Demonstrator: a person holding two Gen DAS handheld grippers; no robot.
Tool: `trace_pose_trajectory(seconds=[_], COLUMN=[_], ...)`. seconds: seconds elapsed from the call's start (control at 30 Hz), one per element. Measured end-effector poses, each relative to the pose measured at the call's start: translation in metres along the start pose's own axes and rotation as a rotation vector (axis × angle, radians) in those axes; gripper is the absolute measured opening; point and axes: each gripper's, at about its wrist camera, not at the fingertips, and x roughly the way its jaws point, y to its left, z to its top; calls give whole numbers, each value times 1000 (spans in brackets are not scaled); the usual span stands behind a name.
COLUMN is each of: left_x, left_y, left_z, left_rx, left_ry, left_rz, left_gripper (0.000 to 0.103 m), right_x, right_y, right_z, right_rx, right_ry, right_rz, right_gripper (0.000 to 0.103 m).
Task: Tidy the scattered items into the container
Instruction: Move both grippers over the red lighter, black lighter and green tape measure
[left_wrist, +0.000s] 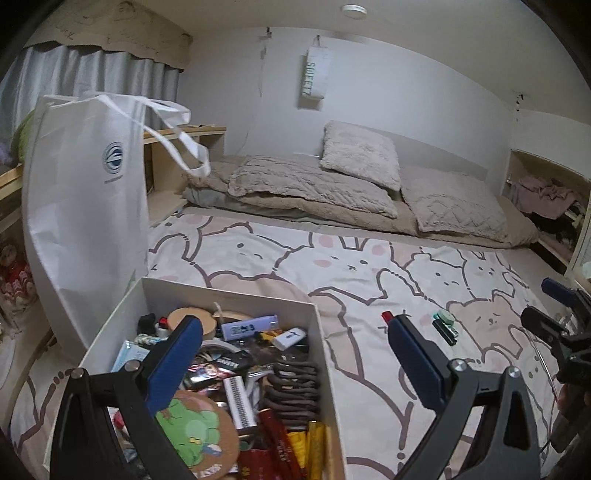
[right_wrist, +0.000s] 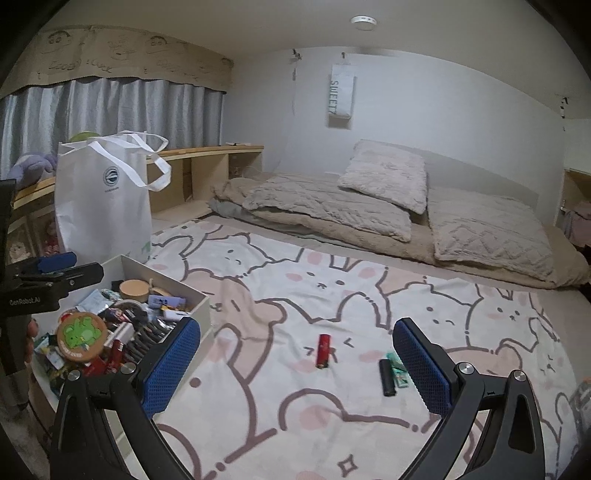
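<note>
A shallow white cardboard box (right_wrist: 205, 301), open-topped and already heaped with small odds and ends, sits at the left edge of the bed (right_wrist: 369, 295) on its rabbit-print cover, close enough that anything picked up has only a short carry to it. Three items are not yet in it, out on the cover toward the right edge: a small red cylinder like a lighter (right_wrist: 323, 350), a black stick-shaped item (right_wrist: 386, 377), and a pale green packet (right_wrist: 398, 369) touching the black one's right side.

The right gripper (right_wrist: 295, 365) hovers above the cover with its blue-padded fingers (right_wrist: 171, 360) spread wide and nothing between them. In its view the red cylinder lies ahead, roughly centred in the gap, while the black stick and green packet lie just inside the right finger. That wide spread probably readies it for a grasp.

The left gripper (left_wrist: 291, 362) is likewise released and empty, held over the box's right wall with one finger (left_wrist: 173, 358) above the contents and the other over the cover; it seems parked beside the box, out of the way.
</note>
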Motion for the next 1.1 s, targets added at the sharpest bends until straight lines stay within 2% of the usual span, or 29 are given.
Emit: trace_pose_trajectory(seconds=[0.4,0.7,1.1], left_x=[14,20,21], left_y=[-37,-57,-81], left_z=[-4,-9,-15], left_rx=[42,62,103], left_ry=[5,-3,-20], left_rz=[-18,-28,-47], left_gripper=[101,101,101], right_x=[-20,-30,-28], right_y=[-43,-58,-83], right_z=[-19,-28,-45], right_rx=[65,88,164], right_ry=[-29,-58,-45], right_rz=[-71,-96,-117], right_gripper=[103,103,103])
